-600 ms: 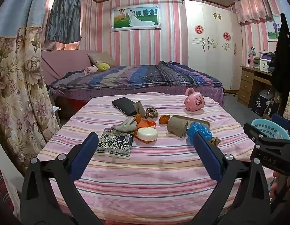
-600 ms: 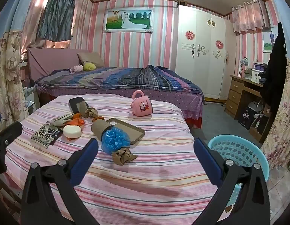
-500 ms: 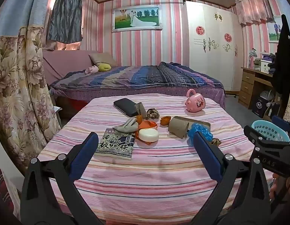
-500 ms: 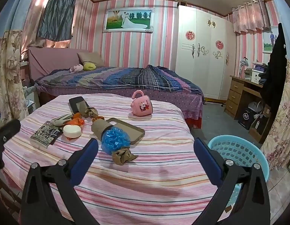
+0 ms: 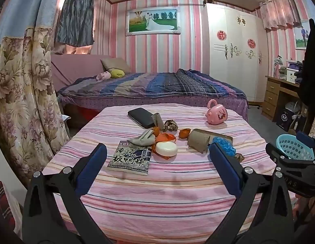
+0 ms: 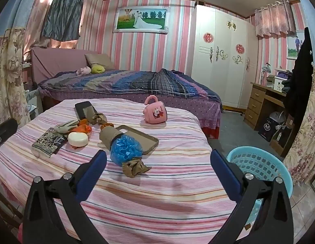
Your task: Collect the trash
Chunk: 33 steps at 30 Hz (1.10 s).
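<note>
Several scraps: crumpled brown paper (image 6: 135,167) and orange peel (image 6: 82,129), light and soft; pinch at the bunched middle.
Left gripper (image 5: 157,167): fingers wide apart, empty; peel just ahead.
Right gripper (image 6: 158,167): fingers apart, empty; paper between them.
In the way: book (image 5: 130,158), soap (image 5: 166,149), blue pouf (image 6: 126,149).
Basket (image 6: 259,163): right of the fingers, beside the bed.
</note>
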### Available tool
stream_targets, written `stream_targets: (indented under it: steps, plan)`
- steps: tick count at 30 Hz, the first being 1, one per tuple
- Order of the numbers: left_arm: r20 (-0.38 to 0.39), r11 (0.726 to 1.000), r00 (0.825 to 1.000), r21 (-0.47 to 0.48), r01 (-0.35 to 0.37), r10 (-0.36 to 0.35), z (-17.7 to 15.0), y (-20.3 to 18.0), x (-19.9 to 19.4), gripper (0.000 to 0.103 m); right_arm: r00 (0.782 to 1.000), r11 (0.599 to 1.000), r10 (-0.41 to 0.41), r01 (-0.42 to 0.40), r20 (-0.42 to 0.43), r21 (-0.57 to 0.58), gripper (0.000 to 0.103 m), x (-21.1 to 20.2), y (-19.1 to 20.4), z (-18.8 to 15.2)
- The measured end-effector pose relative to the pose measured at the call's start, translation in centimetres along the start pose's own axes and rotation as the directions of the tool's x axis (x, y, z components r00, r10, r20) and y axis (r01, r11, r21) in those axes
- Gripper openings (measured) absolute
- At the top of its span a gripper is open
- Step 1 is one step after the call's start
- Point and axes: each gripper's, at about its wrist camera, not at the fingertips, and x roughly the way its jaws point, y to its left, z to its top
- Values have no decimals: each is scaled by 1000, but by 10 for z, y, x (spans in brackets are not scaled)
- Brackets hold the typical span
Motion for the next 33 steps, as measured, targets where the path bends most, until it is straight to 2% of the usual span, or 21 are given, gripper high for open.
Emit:
stream_targets:
  steps: [33]
  plan:
    - [5,1000,1000,-3,-15,15,-2,7,0,98,1000,1000,-8,8,-4,-10,99,3,-1,-2]
